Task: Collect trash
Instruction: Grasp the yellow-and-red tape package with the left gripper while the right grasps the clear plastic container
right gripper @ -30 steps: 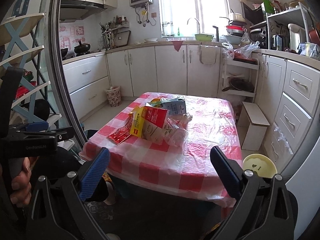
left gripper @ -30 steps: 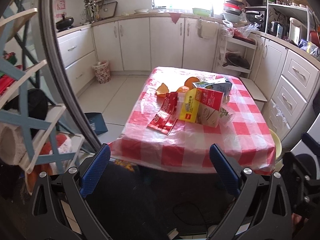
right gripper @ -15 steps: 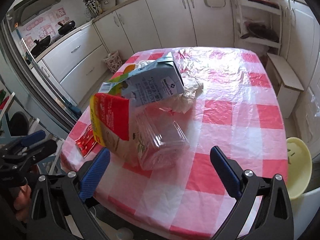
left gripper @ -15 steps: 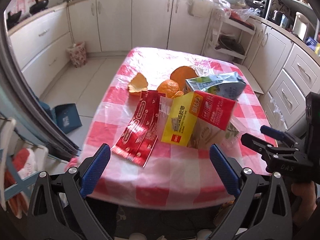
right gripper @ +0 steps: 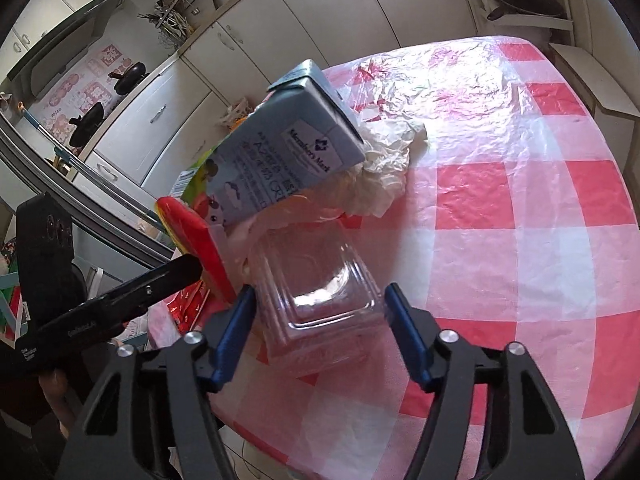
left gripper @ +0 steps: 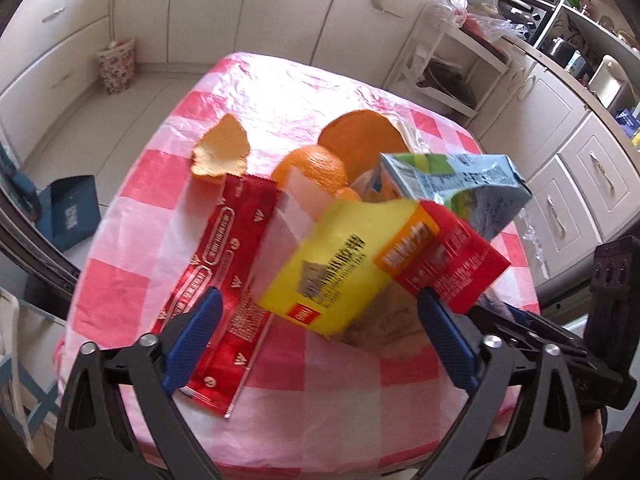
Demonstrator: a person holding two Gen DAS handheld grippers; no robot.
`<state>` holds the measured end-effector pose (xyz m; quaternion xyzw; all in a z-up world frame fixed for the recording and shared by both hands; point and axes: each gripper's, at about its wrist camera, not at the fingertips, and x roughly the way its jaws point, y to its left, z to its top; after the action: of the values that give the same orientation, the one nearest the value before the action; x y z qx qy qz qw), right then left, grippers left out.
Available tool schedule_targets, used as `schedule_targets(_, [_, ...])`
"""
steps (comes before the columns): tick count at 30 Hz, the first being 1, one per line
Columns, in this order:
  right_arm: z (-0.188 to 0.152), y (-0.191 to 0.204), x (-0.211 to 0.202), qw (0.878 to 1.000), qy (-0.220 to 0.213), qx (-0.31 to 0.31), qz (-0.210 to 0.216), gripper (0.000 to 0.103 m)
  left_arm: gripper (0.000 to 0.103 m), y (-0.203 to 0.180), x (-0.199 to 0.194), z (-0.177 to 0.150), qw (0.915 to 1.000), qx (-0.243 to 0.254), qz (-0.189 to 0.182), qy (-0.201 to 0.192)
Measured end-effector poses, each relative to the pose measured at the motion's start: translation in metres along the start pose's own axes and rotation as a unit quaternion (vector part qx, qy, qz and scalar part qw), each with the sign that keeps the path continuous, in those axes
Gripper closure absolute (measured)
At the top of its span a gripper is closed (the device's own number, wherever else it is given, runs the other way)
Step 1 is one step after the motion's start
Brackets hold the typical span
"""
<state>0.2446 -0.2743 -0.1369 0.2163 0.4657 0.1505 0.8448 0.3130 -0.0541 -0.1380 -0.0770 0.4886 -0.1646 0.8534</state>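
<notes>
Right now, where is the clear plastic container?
In the right wrist view, the clear plastic container lies on the checked tablecloth near its front edge, below the blue carton.

Tabletop (left gripper: 132, 208) covered by thin red-and-white checked plastic sheet, glossy, wrinkled, strong glare at far end. Long red foil wrapper (left gripper: 224, 280): shiny, metallic sheen, creased. Yellow-and-red cardboard box (left gripper: 360, 272): smooth printed card, slight gloss. Grey-blue drink carton (right gripper: 292, 152): coated paperboard, satin finish. Clear rectangular plastic container (right gripper: 320, 296): transparent, glossy, ribbed walls. Crumpled white paper (right gripper: 384, 164): matt, rough folds. Orange peel pieces (left gripper: 220, 152): pitted, dull outer skin. Fingers (right gripper: 236, 336): blue textured pads, matt, on matt black plastic arms with bright metal bolts. White cabinet doors (left gripper: 280, 8): smooth, semi-gloss.
</notes>
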Motion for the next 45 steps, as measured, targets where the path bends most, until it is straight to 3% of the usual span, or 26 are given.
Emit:
schedule_targets(2, [0.001,-0.004,-0.001,1.000,-0.002,0.000,0.004,0.040,0.049,-0.005,-0.001,-0.001,0.9997,0.013,-0.016,0.009])
schedule_targets(3, [0.000,-0.003,-0.003,1.000,-0.005,-0.004,0.004,0.041,0.055,-0.009,-0.002,-0.002,0.9995,0.024,-0.020,0.009])
schedule_targets(4, [0.001,-0.003,-0.004,1.000,-0.008,-0.008,0.005,0.041,0.069,-0.012,-0.005,-0.004,0.9992,0.034,-0.018,0.008])
schedule_targets(5, [0.000,-0.003,-0.006,1.000,-0.012,-0.011,0.003,0.042,0.077,-0.013,-0.007,-0.007,0.9990,0.041,-0.018,0.008])
schedule_targets(9, [-0.006,-0.007,-0.013,1.000,-0.013,-0.013,-0.008,0.042,0.074,-0.004,-0.023,-0.012,0.9993,0.033,-0.013,-0.008])
schedule_targets(11, [-0.007,-0.010,-0.015,1.000,-0.008,-0.008,-0.010,0.042,0.041,0.005,-0.030,-0.008,0.9993,0.026,0.004,-0.028])
schedule_targets(14, [-0.008,-0.012,-0.014,1.000,-0.002,-0.006,-0.010,0.040,0.020,0.005,-0.035,0.001,0.9975,0.050,0.024,-0.045])
schedule_targets(16, [-0.007,-0.015,-0.010,1.000,-0.001,-0.002,-0.011,0.031,0.014,0.000,-0.029,0.010,0.9953,0.088,0.014,-0.038])
schedule_targets(20, [-0.005,-0.025,-0.002,1.000,0.006,0.029,0.010,0.025,0.014,-0.008,-0.005,0.019,0.9907,0.135,0.009,-0.015])
schedule_targets(24, [-0.006,-0.030,-0.002,0.999,0.008,0.030,0.019,0.029,0.020,-0.011,0.008,0.022,0.9916,0.124,-0.036,0.001])
schedule_targets(26, [-0.005,-0.029,-0.004,0.999,0.005,0.024,0.029,0.039,0.045,-0.012,0.009,0.020,0.9908,0.120,-0.061,0.016])
schedule_targets(29, [-0.003,-0.027,-0.007,1.000,-0.001,0.018,0.020,0.039,0.069,-0.017,0.006,0.012,0.9880,0.138,-0.062,0.034])
schedule_targets(33, [-0.002,-0.024,-0.012,1.000,-0.009,0.014,0.010,0.039,0.074,-0.012,-0.006,0.004,0.9872,0.139,-0.068,0.037])
schedule_targets(34, [-0.004,-0.025,-0.014,1.000,-0.009,0.013,0.009,0.039,0.071,-0.008,-0.009,0.003,0.9885,0.132,-0.063,0.036])
schedule_targets(38, [-0.008,-0.031,-0.019,1.000,-0.008,0.018,0.010,0.040,0.029,0.010,-0.018,0.002,0.9944,0.104,-0.020,0.004])
schedule_targets(43, [-0.011,-0.036,-0.020,1.000,-0.004,0.019,0.019,0.041,0.011,0.012,-0.019,0.009,0.9952,0.087,-0.040,-0.018])
schedule_targets(45, [-0.014,-0.040,-0.020,0.999,0.000,0.025,0.034,0.042,0.008,0.011,-0.009,0.010,0.9943,0.083,-0.067,0.003])
